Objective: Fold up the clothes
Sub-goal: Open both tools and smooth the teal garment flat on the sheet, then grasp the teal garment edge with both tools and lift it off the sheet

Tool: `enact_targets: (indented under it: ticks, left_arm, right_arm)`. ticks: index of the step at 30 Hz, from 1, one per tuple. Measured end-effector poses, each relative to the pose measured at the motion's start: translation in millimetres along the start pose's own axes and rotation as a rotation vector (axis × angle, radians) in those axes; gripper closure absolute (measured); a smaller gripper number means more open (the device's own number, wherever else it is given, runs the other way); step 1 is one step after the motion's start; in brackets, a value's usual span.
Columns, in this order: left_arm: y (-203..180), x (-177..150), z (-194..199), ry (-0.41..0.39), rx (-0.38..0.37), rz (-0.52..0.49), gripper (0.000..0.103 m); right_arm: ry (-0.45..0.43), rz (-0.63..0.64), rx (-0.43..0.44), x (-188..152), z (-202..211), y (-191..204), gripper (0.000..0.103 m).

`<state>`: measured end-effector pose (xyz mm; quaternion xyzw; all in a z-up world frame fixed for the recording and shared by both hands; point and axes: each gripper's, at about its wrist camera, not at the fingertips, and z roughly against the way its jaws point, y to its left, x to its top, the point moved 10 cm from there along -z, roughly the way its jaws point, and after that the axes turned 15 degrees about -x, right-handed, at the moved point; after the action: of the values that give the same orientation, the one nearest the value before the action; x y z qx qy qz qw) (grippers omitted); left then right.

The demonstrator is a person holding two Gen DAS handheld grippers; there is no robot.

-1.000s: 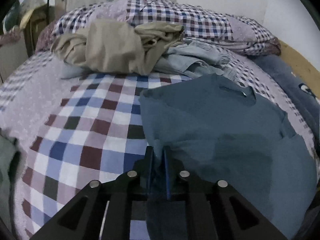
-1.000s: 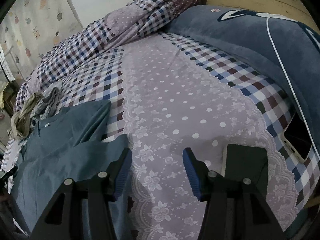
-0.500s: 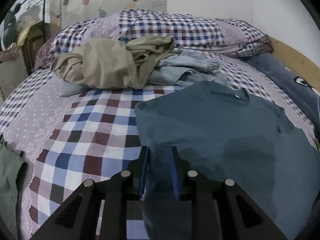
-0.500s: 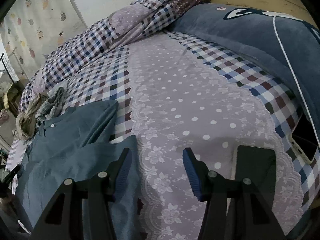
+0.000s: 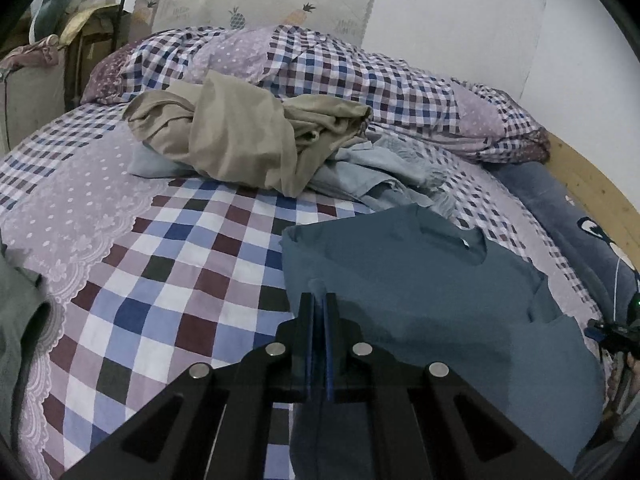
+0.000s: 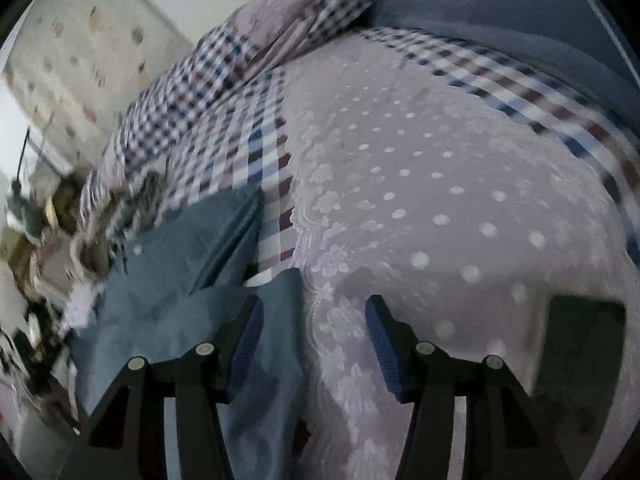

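Observation:
A teal T-shirt (image 5: 420, 292) lies spread flat on the checked bed, collar toward the far side. My left gripper (image 5: 319, 312) is shut on a raised ridge of fabric at the T-shirt's left edge. In the right wrist view, which is blurred, the T-shirt (image 6: 172, 304) lies at lower left, one sleeve folded. My right gripper (image 6: 314, 308) is open over the T-shirt's right edge. Its left finger (image 6: 250, 320) hangs above the cloth and its right finger is above the dotted lilac sheet. Nothing is between the fingers.
A crumpled beige garment (image 5: 240, 136) and a pale blue one (image 5: 380, 172) are piled beyond the T-shirt. A checked duvet (image 5: 320, 68) runs along the wall. A dark blue blanket (image 6: 500, 12), a wooden headboard (image 5: 592, 184), a dark flat object (image 6: 584, 344) and green cloth (image 5: 16, 320) border the bed.
My left gripper opened slightly, then closed on the T-shirt's left edge. The right gripper has moved, and its view is tilted and blurred now.

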<state>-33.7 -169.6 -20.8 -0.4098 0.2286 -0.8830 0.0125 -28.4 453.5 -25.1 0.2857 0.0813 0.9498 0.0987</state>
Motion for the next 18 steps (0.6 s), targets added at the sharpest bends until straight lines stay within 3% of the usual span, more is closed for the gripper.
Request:
enact_targets:
  ticks: [5,9,11,12,13,16,18]
  left_arm:
    - [2.3,-0.9,-1.2,0.004,0.004,0.009,0.1]
    - [4.6,-2.2,-0.3,0.008,0.001,0.019,0.1]
    - [4.5,-1.3,0.9,0.005,-0.006,0.027,0.1]
    - [3.7,0.0,2.5,-0.001,-0.013,0.032,0.1]
    - [2.6,1.9,5.1,-0.011,-0.024,0.041,0.1]
    - [-3.6,7.9,18.2,-0.052,-0.05,0.051,0.1]
    - [-11.1,11.9,33.9,-0.085,-0.066,0.043,0.1]
  right_arm:
    - [0.004,0.081,0.034,4.9,-11.8,25.4,0.045]
    - [0.006,0.194,-0.03,-2.2,-19.7,40.3,0.047]
    - [0.006,0.25,-0.068,-5.8,-23.5,46.7,0.056]
    - [0.001,0.273,-0.095,-6.6,-24.6,47.6,0.07]
    - [-0.005,0.284,-0.115,-6.8,-24.0,46.6,0.098]
    - [-0.06,0.261,-0.129,-3.9,-1.6,42.2,0.099]
    - [-0.129,0.247,-0.117,-10.6,35.7,42.3,0.099]
